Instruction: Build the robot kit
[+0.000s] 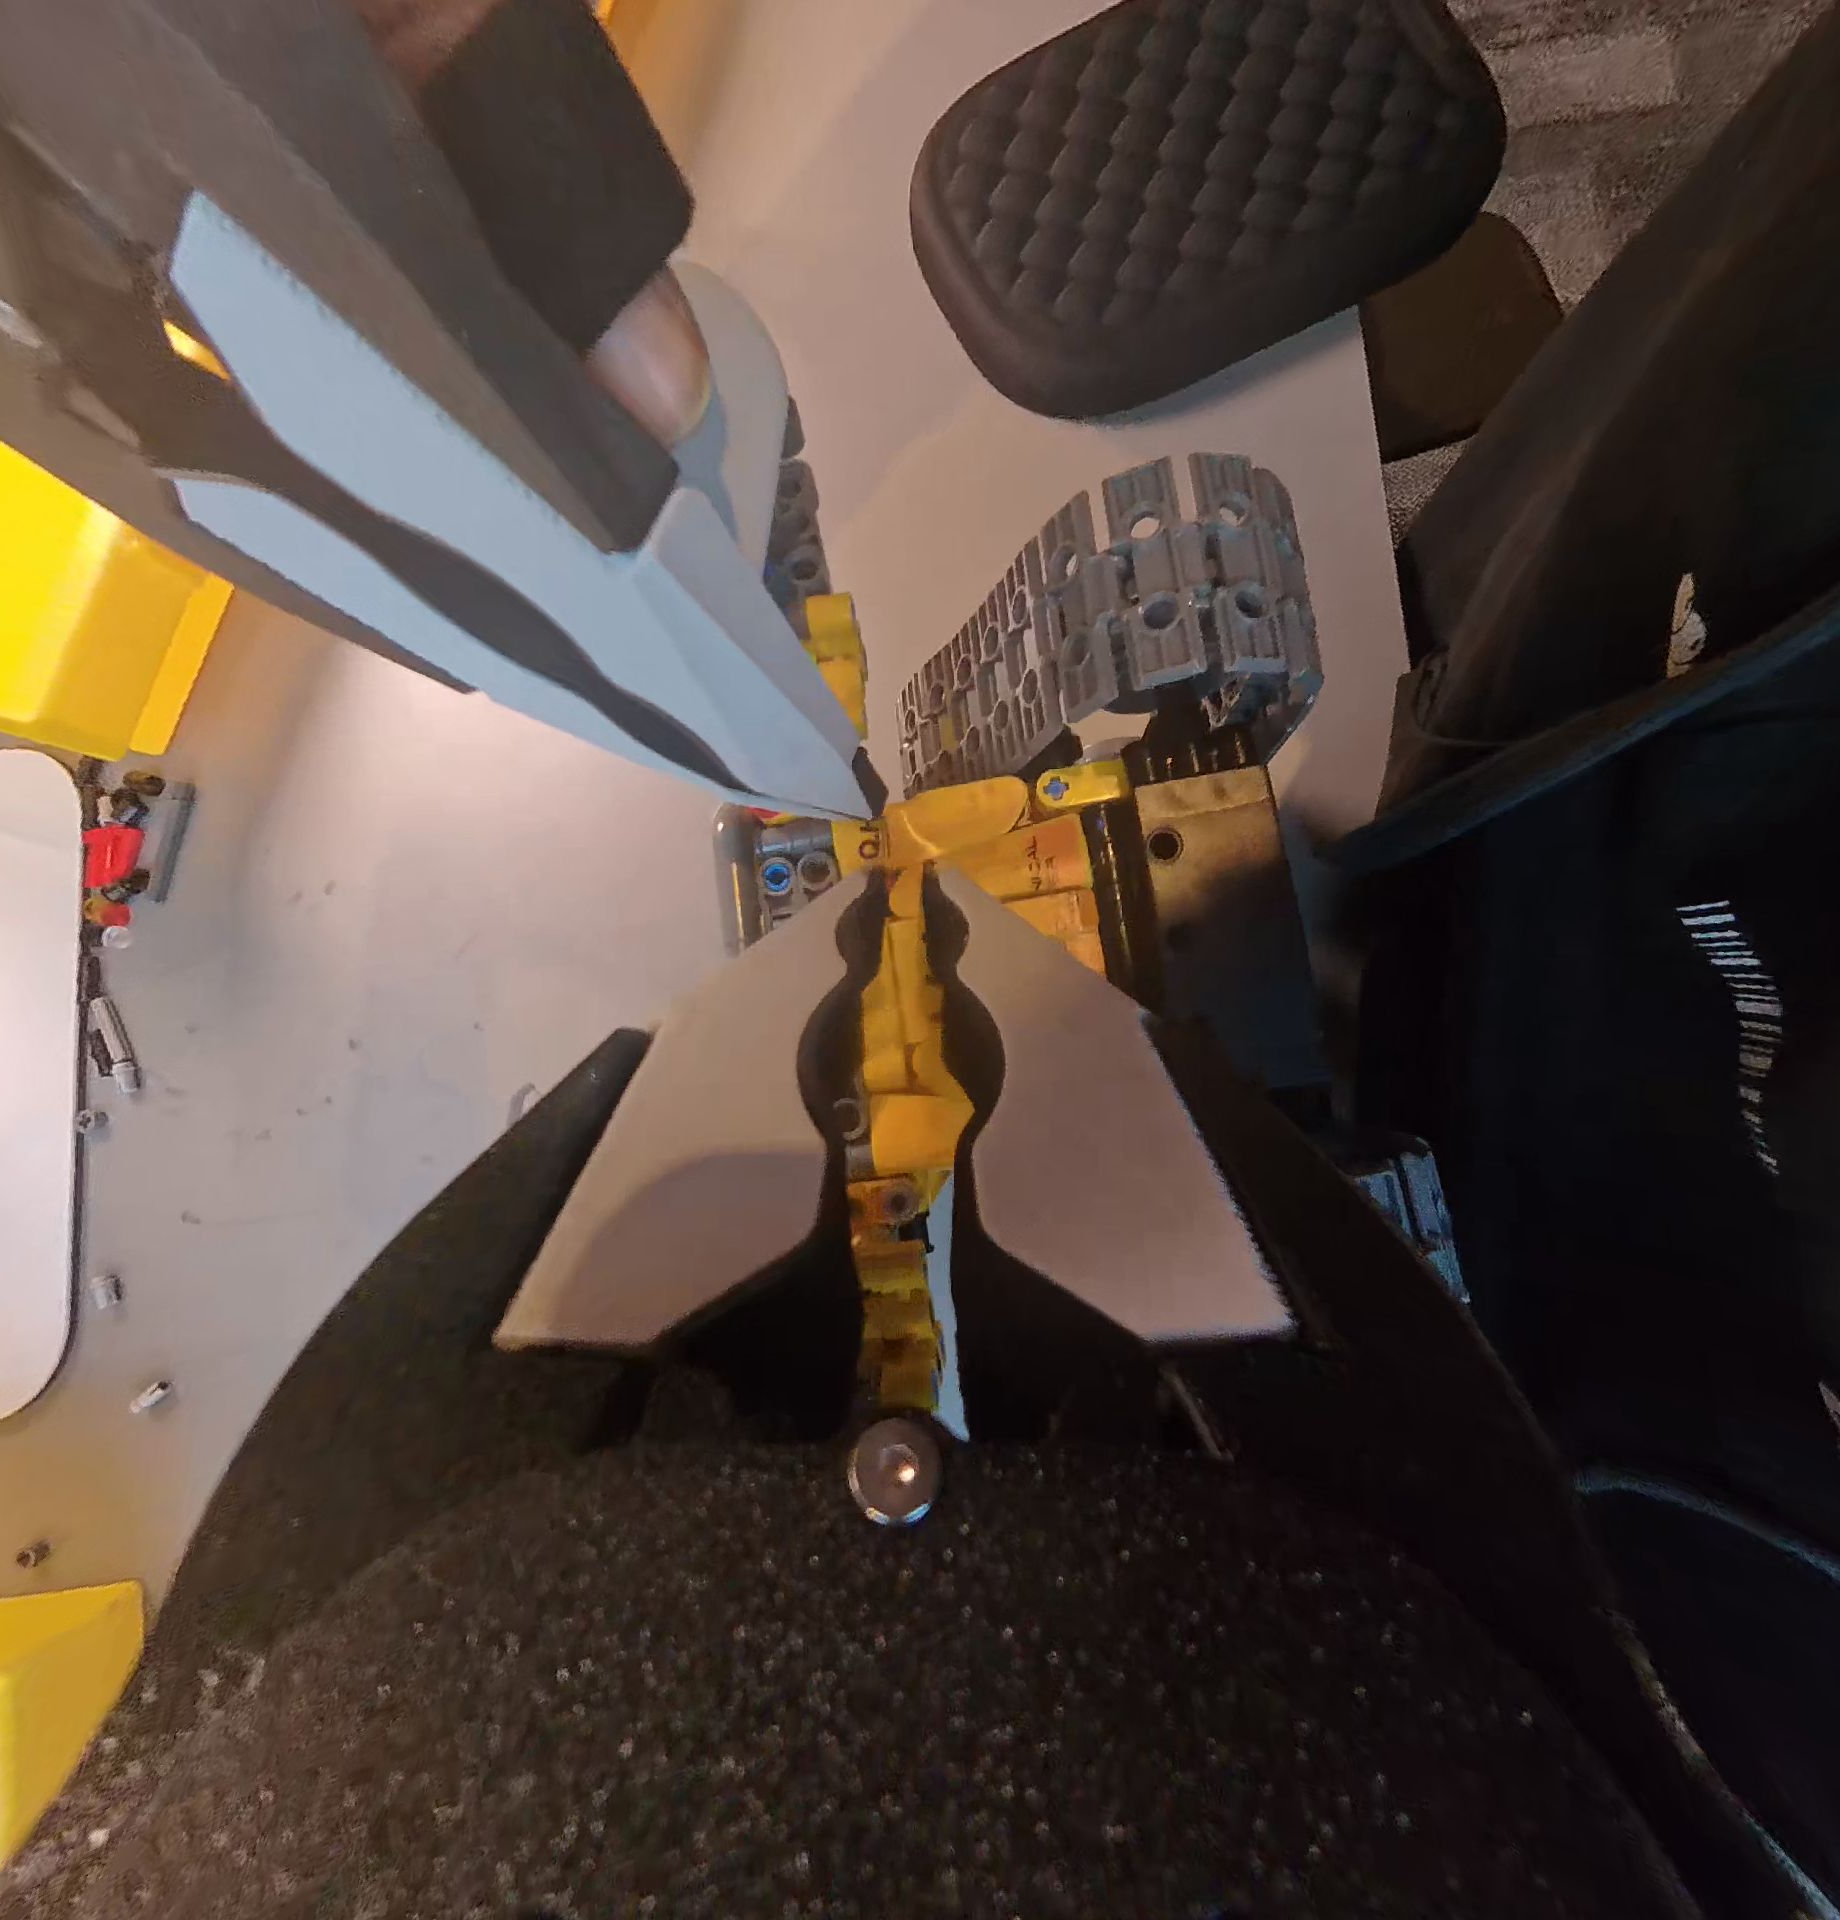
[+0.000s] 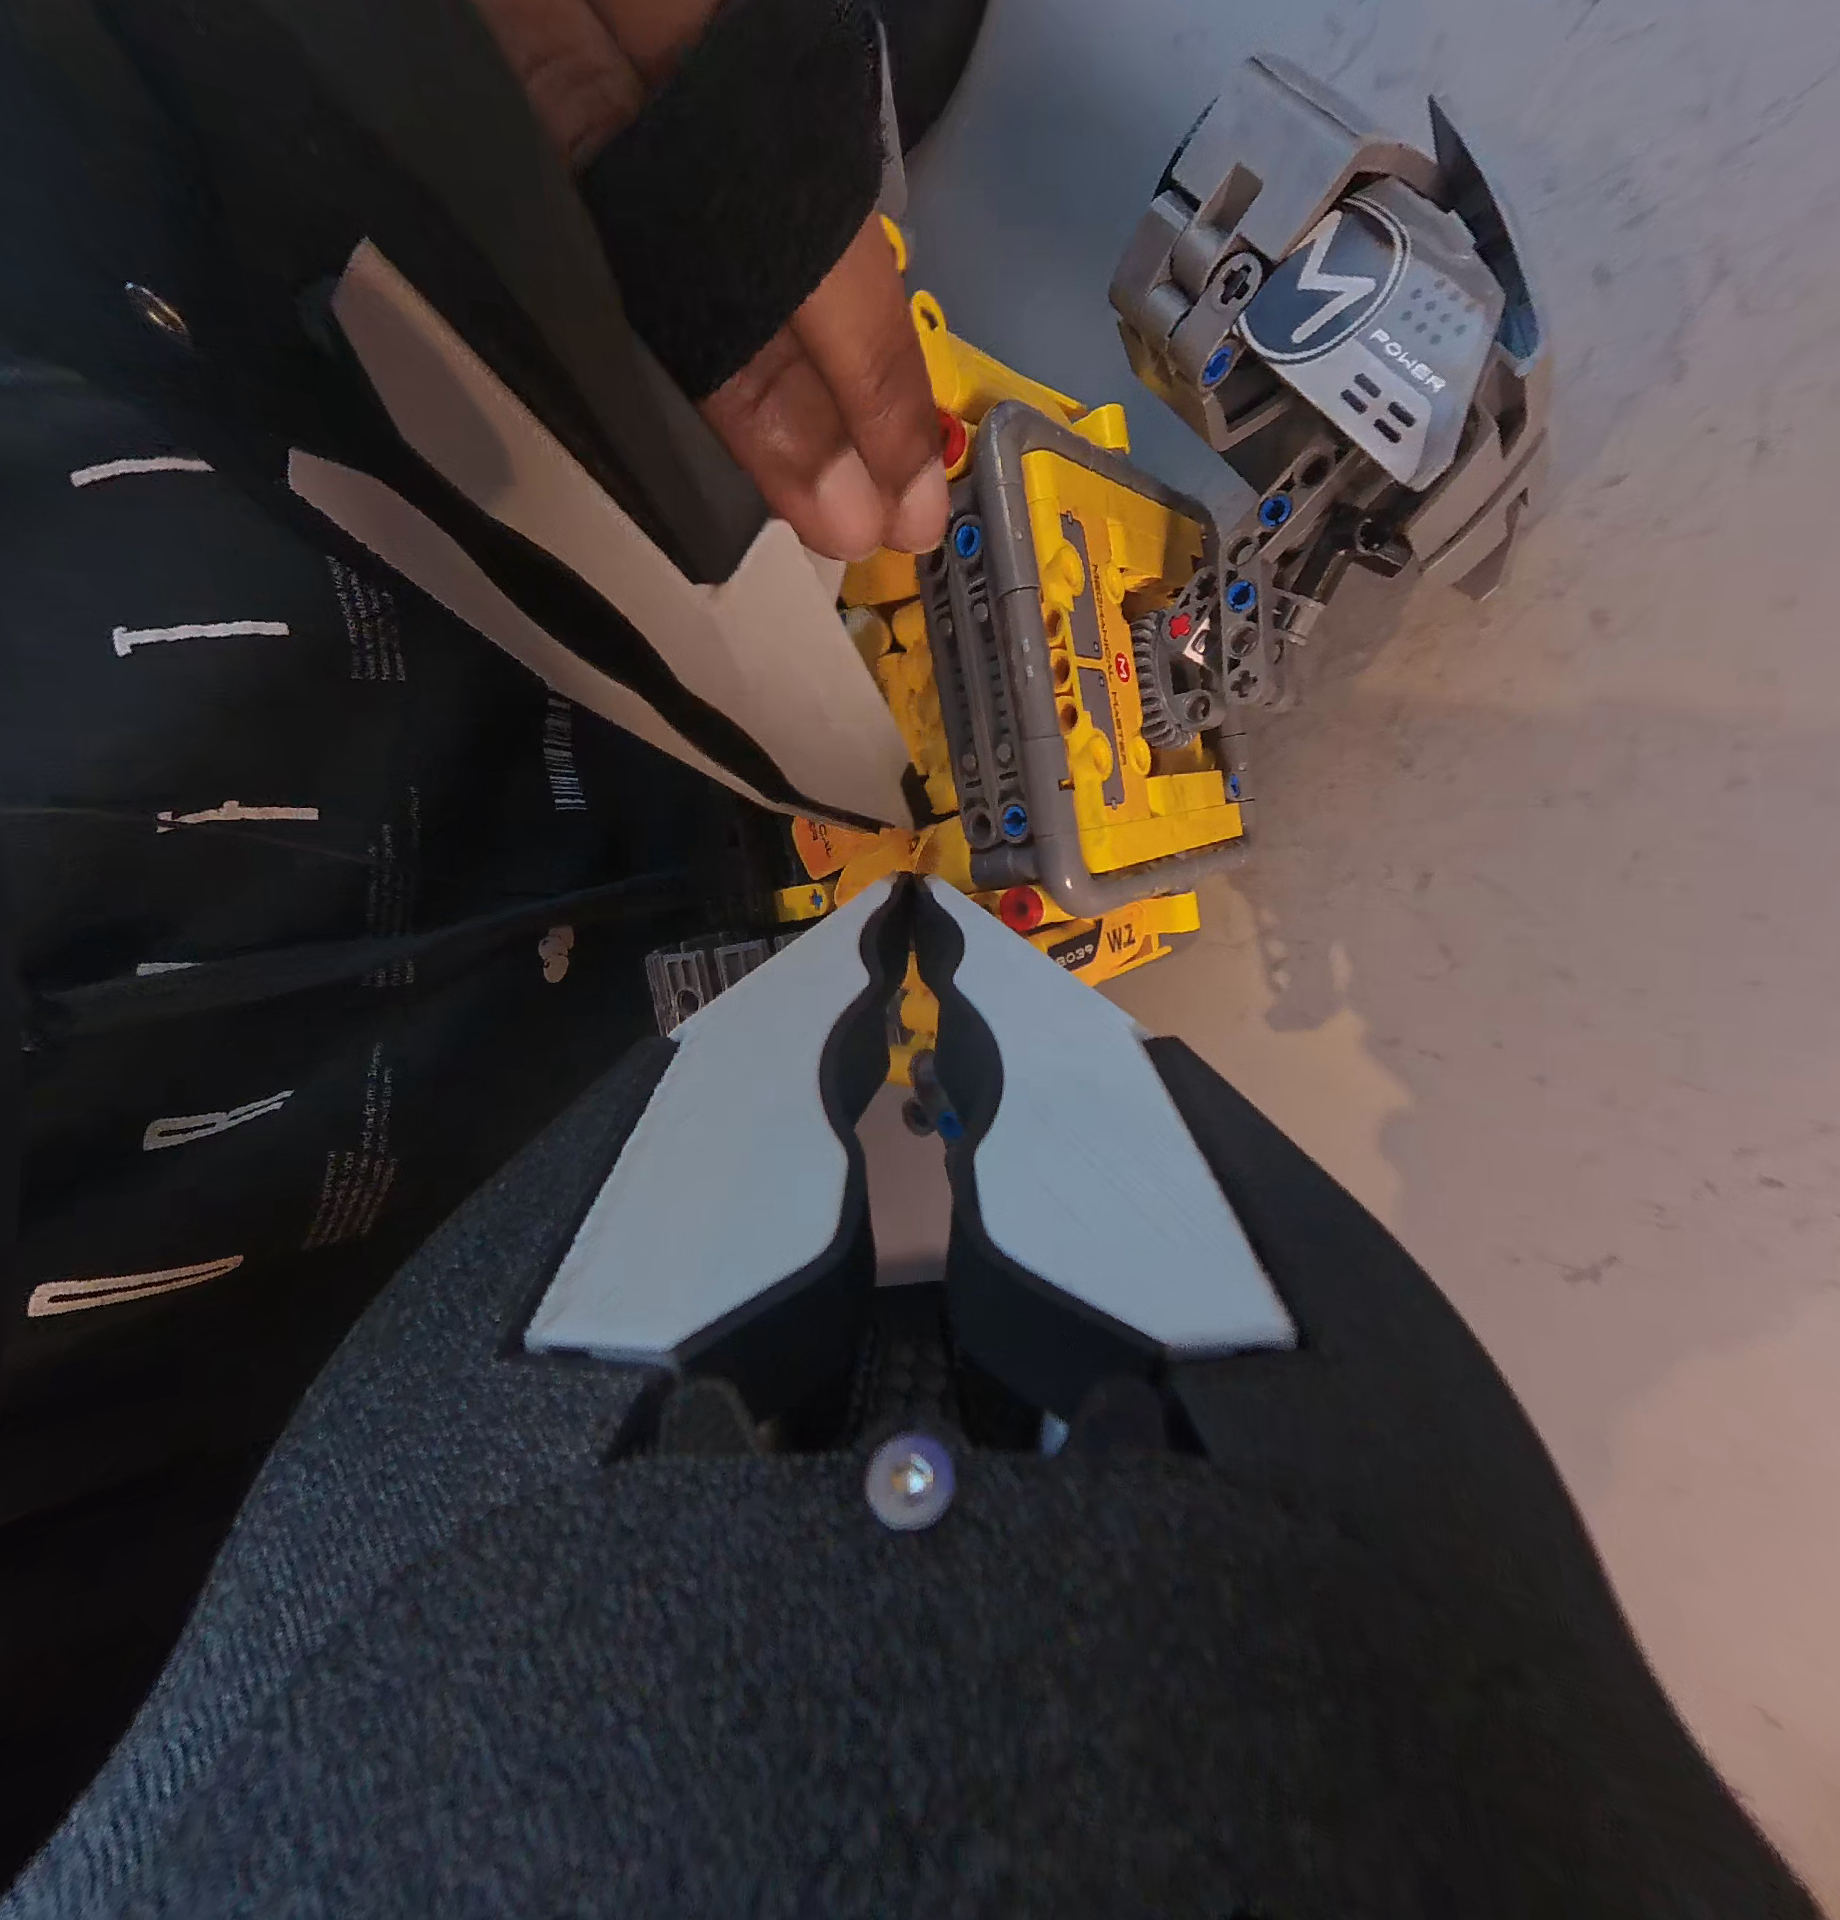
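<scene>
Two claws meet over one yellow brick-built toy vehicle [image 2: 1092, 675] on a pale table [image 2: 1570, 935].

In the left wrist view, the left claw [image 1: 900, 883] is nearly closed. Its two grey fingers pinch a narrow yellow arm [image 1: 900, 997] of the vehicle, which runs up between them to their tips. The right claw [image 1: 862, 800] reaches in from the upper left, its tips touching the yellow joint just above the left claw's tips. One grey tracked tread [image 1: 1134, 613] lies just beyond, beside the vehicle's black block. A black padded cushion [image 1: 1207, 187] sits farther off. At least six small loose parts [image 1: 116, 852], red, grey and black, are scattered along the table's left edge, well apart from the claws.

In the right wrist view, the right claw [image 2: 911, 883] is almost shut, its tips pressed on a small yellow piece at the vehicle's near edge. The left claw [image 2: 895, 821] comes in from the upper left to the same spot, a gloved hand [image 2: 833, 447] resting on it. One grey scoop [image 2: 1331, 343] sits at the vehicle's far end, with a grey gear [image 2: 1165, 665] between it and the yellow body.
</scene>
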A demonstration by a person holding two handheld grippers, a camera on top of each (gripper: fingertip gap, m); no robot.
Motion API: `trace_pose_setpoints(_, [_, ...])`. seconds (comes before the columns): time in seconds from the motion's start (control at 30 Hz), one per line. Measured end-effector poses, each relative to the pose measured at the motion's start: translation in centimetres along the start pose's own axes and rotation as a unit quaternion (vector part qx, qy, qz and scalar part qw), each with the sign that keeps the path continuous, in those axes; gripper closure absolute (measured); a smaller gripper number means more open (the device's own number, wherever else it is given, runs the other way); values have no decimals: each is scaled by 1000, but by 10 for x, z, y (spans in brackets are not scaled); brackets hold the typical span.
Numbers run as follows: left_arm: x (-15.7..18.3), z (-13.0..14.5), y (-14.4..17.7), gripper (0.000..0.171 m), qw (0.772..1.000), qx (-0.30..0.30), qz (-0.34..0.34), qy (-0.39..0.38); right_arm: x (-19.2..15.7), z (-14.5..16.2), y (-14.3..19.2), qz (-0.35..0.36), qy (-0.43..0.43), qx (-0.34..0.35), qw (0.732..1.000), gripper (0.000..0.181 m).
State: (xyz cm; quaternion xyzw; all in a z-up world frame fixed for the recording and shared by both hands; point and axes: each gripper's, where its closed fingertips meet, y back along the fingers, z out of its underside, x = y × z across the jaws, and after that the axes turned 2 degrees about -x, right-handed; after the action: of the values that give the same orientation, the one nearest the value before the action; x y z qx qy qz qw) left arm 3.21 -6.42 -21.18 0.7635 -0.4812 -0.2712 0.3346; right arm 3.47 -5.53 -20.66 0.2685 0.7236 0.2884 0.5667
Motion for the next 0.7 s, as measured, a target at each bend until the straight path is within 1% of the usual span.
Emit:
trace_pose_setpoints(0.4, [-2,2,2,166,1000,13,-16,11,4,-3,1,24,-40,-13,999,181])
trace_pose_setpoints(0.7, [-4,4,2,166,999,21,-28,14,10,-6,3,71,-44,-27,996,181])
